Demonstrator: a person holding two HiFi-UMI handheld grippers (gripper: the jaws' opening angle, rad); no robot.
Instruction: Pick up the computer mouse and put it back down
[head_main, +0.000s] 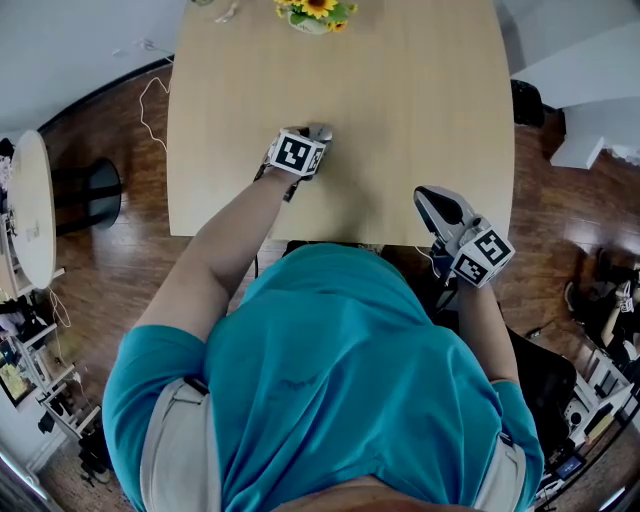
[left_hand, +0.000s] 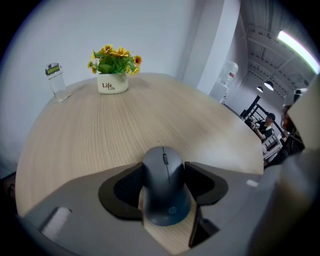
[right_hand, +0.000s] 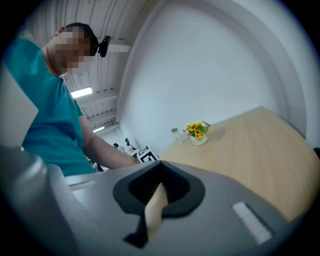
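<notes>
A dark grey computer mouse (left_hand: 165, 185) rests on the light wooden table (head_main: 400, 100), near its middle. In the left gripper view my left gripper (left_hand: 165, 170) points steeply down over it, and both black pads lie against the mouse's sides. From the head view the left gripper (head_main: 318, 132) covers the mouse. My right gripper (head_main: 432, 200) hovers at the table's near edge, close to level, with its jaws together and nothing held. In the right gripper view (right_hand: 159, 182) only a thin sliver of table shows between the pads.
A white pot of yellow flowers (left_hand: 112, 82) and a small clear bottle (left_hand: 56, 82) stand at the table's far edge. A round white side table (head_main: 30, 210) and a black stool (head_main: 90, 190) stand on the wooden floor at the left.
</notes>
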